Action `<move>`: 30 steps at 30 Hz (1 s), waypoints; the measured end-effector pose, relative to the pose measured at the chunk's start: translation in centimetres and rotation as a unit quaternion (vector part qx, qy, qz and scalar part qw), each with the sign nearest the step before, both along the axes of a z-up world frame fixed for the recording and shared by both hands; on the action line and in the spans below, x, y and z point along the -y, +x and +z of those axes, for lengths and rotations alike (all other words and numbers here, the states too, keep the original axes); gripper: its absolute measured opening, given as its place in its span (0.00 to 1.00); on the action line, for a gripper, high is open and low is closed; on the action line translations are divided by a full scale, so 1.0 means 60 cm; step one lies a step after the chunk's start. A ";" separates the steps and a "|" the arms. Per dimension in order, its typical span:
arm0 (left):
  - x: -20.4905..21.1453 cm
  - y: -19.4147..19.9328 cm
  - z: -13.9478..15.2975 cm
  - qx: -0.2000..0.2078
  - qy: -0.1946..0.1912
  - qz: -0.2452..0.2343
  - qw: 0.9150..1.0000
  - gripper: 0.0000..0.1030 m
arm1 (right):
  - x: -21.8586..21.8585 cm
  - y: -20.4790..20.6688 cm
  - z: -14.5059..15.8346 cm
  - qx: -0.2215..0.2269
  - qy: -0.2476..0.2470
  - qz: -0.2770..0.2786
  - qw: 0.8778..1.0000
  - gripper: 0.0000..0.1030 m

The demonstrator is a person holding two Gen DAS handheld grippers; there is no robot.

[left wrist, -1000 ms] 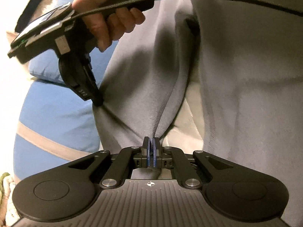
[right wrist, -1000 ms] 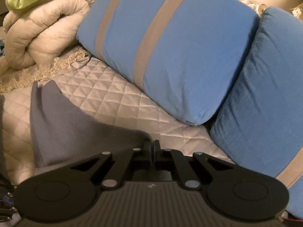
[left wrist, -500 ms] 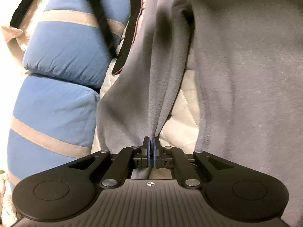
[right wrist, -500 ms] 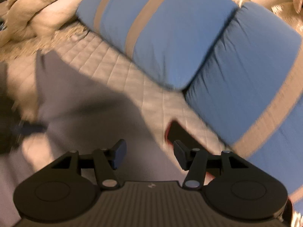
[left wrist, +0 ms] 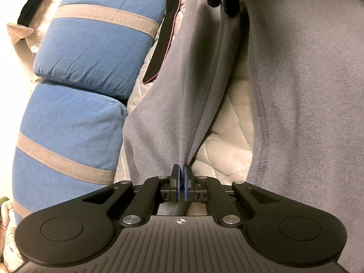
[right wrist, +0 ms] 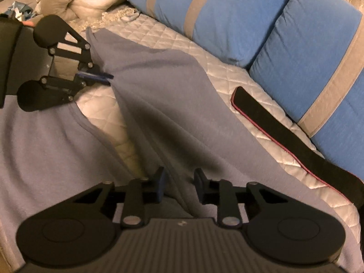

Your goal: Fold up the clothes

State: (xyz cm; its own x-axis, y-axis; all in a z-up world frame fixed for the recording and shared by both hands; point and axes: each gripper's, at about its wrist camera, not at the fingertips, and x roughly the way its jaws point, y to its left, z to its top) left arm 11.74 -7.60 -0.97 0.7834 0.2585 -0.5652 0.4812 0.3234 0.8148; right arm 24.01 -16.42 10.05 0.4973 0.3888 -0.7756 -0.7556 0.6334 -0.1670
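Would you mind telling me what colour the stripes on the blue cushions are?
Grey-beige bands on the blue cushions, clearest in the right wrist view.

The garment [right wrist: 163, 118] was plain grey-lilac fleece. Under it, the bedcover [right wrist: 173, 38] was pale cream, quilted in diamonds. The cushions [right wrist: 302, 45] were bright blue with tan stripes. A strap [right wrist: 268, 116] was black, edged in red. Both grippers were black with blue pads [left wrist: 187, 182].
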 end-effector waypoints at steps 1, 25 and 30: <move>-0.001 0.008 0.002 -0.001 0.000 0.000 1.000 0.03 | -0.003 0.000 -0.004 0.003 -0.005 0.001 1.000 0.37; 0.102 0.003 0.080 0.016 -0.168 -0.088 0.982 0.22 | 0.017 -0.047 0.022 0.065 -0.006 0.029 0.997 0.03; 0.126 0.013 0.060 0.003 -0.171 -0.117 0.978 0.22 | 0.023 -0.052 0.023 0.065 0.001 0.036 0.997 0.03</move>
